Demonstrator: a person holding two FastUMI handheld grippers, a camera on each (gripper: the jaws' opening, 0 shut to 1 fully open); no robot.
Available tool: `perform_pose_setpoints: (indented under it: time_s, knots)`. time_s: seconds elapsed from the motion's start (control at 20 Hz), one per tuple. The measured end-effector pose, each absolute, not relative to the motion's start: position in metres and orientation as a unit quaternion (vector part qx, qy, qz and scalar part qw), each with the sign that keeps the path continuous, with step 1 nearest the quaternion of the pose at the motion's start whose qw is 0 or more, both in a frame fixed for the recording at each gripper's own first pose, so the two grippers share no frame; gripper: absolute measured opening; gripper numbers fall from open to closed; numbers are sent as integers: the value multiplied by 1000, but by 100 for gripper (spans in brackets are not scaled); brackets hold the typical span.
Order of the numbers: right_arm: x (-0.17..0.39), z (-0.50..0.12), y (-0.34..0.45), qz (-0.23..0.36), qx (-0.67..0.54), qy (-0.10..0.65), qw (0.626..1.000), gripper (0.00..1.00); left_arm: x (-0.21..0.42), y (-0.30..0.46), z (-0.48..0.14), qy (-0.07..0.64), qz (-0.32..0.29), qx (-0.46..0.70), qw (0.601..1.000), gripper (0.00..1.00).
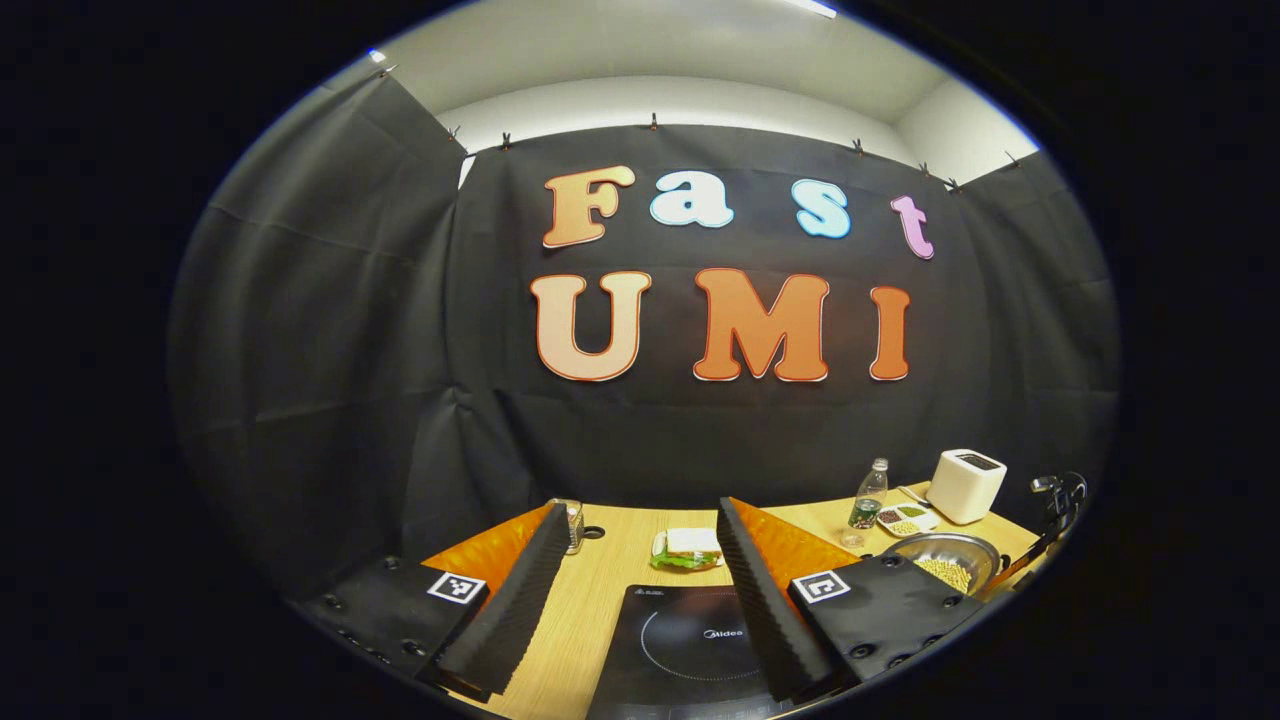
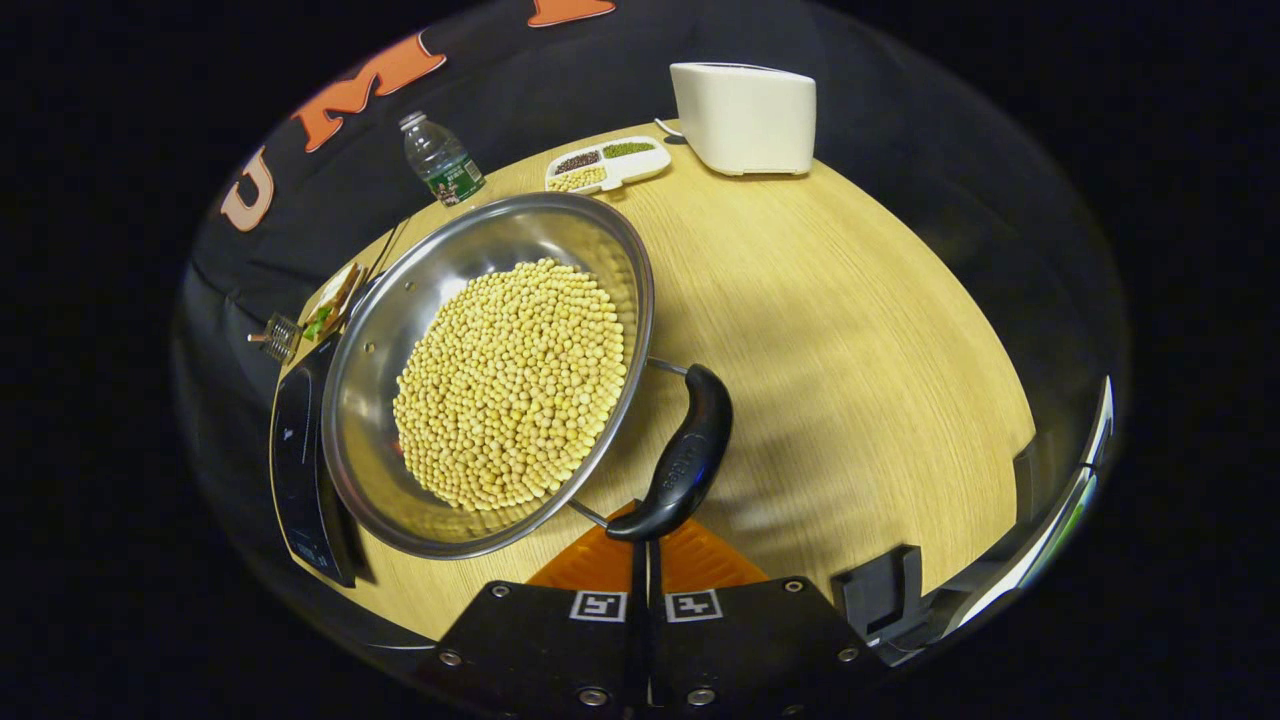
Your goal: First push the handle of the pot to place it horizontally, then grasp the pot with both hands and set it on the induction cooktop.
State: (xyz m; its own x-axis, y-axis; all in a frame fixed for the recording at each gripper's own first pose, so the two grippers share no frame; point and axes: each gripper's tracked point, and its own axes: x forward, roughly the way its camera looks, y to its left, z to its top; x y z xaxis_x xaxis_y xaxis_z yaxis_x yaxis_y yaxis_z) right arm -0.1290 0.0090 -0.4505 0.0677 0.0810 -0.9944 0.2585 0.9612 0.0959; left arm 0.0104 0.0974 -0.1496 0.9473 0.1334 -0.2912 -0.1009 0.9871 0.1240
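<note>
A: Left hand-held gripper [image 1: 640, 590]?
B: Spread wide, holding nothing. It hangs over the worktop [image 1: 610, 590], with the cooktop [image 1: 690, 640] showing between its fingers.

A: Right hand-held gripper [image 2: 648, 545]?
B: Pressed together, nothing pinched. Its tip sits right at the near end of the pot's handle [image 2: 685, 455]; cannot tell if it touches.

A: Pot [image 2: 470, 290]?
B: On the worktop just beside the cooktop [image 2: 300, 460]; in the right gripper view its rim overlaps the cooktop's edge. It's full of soybeans [image 2: 515, 385]. In the left gripper view the pot [image 1: 945, 560] sits right of the cooktop.

A: Other stuff?
B: Toaster [image 2: 745, 115], divided dish [image 2: 607, 163] of grains and bottle [image 2: 442, 160] along the back. In the left gripper view, a sandwich [image 1: 688, 547] behind the cooktop and a glass [image 1: 573, 525] far left.
</note>
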Motion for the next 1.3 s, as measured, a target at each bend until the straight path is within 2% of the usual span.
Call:
perform_pose_setpoints:
  time_s: [0.6,1.3]
  knots:
    - [-91,-461,-17,-96,136,674,720,0,4,115,-154,159,71,62,983,96]
    - [-40,-483,-41,-98,102,681,718,0,-9,122,-161,169,60,78,981,96]
